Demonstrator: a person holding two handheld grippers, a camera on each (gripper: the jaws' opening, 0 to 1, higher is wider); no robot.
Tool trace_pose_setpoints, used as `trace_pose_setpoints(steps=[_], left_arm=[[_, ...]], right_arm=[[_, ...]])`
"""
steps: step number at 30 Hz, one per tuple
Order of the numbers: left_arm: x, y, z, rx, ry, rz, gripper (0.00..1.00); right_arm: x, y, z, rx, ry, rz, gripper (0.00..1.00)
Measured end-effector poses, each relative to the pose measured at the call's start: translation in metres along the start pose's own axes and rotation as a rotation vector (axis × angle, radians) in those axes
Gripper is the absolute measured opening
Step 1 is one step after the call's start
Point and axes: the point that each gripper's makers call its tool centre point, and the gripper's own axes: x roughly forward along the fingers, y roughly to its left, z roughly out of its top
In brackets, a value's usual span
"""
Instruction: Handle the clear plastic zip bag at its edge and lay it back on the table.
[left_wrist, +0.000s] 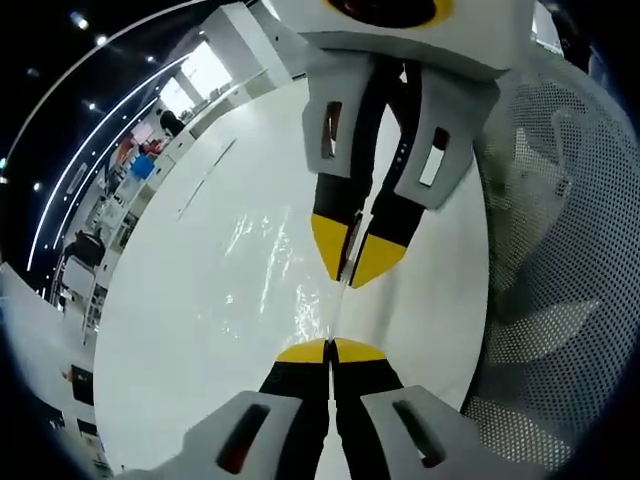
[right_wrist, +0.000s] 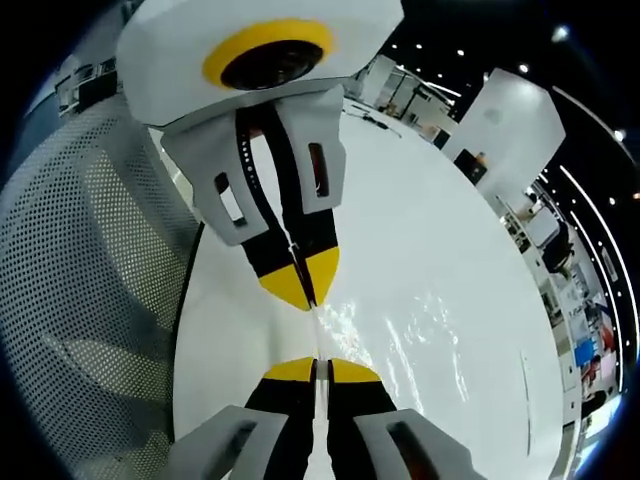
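The left gripper (left_wrist: 329, 347) and right gripper (right_wrist: 315, 368) face each other, each with jaws clenched on one edge of the clear zip bag (left_wrist: 285, 265), stretched above the white desk (left_wrist: 200, 330). Laying it down remains.

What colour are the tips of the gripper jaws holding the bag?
Yellow, on black jaws; clearest on the left gripper in the left gripper view.
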Motion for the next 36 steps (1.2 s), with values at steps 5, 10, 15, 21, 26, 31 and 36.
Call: trace_pose_setpoints(steps=[5,10,15,21,26,31,36], left_arm=[[0.003,0.004,0.003,0.007,-0.002,0.001,0.00],[0.004,0.004,0.005,0.014,-0.001,0.000,0.00],[0.004,0.004,0.006,0.013,-0.004,-0.001,0.00],[0.006,0.007,0.005,0.003,-0.001,0.003,0.00],[0.007,0.009,0.003,-0.003,0.001,0.004,0.00],[0.009,0.008,0.002,0.004,0.008,0.001,0.00],[0.011,0.008,-0.001,0.004,0.016,0.000,0.00]], right_arm=[[-0.004,-0.005,-0.005,0.005,0.009,-0.010,0.00],[-0.005,-0.006,-0.011,0.010,0.018,-0.016,0.00],[-0.006,-0.006,-0.014,0.014,0.022,-0.017,0.00],[-0.009,-0.009,-0.018,0.014,0.028,-0.020,0.00],[-0.015,-0.011,-0.021,0.021,0.033,-0.024,0.00],[-0.013,-0.012,-0.025,0.023,0.037,-0.026,0.00],[-0.015,-0.010,-0.027,0.034,0.041,-0.021,0.00]])
